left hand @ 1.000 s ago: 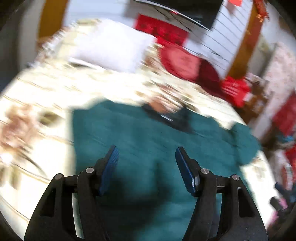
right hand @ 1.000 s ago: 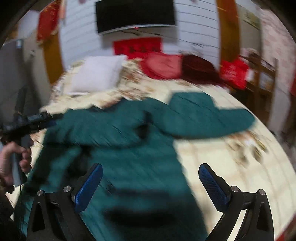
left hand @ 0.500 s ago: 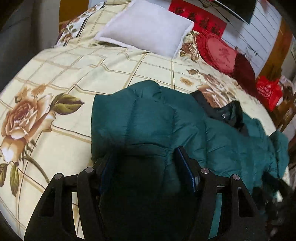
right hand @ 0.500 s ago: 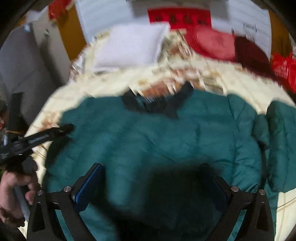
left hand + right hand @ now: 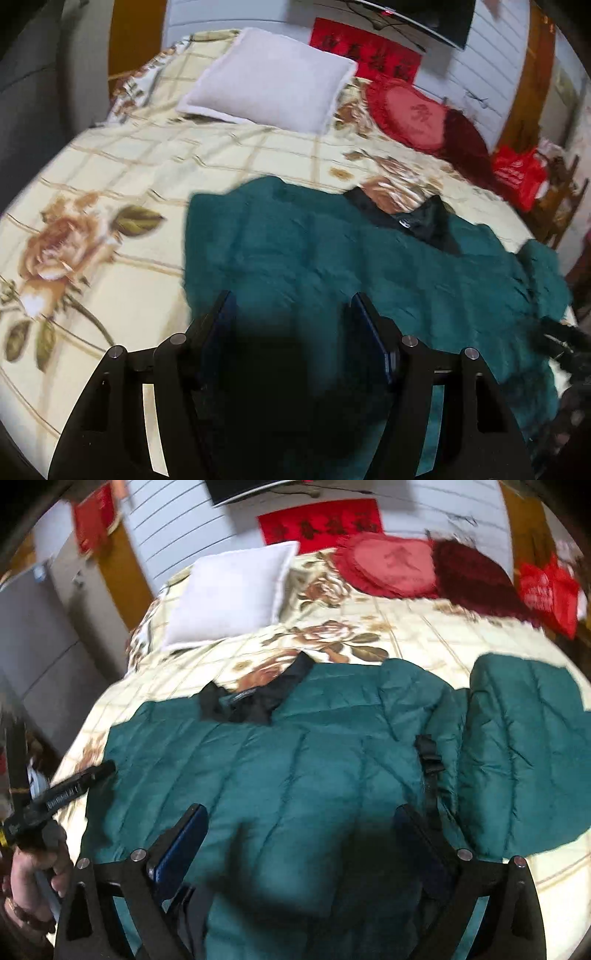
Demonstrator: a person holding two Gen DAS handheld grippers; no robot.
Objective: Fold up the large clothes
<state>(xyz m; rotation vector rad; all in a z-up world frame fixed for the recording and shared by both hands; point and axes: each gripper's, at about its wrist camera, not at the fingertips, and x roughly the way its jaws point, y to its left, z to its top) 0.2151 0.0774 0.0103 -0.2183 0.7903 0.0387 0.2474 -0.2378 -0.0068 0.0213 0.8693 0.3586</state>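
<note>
The green padded jacket (image 5: 295, 775) lies spread on the flowered bedsheet (image 5: 110, 177), sleeve unfolded at right; folding seems barely begun. Left gripper (image 5: 291, 325) and right gripper (image 5: 299, 842) hover with jaws apart, holding nothing.

Lower hem of the teal jacket (image 5: 295, 775) cut off by the frame's bottom edge, sheet pattern beneath it hidden, motion-blurred throughout.

Teal quilted jacket (image 5: 295, 768) on cream rose-patterned bedspread (image 5: 122, 177)
</note>
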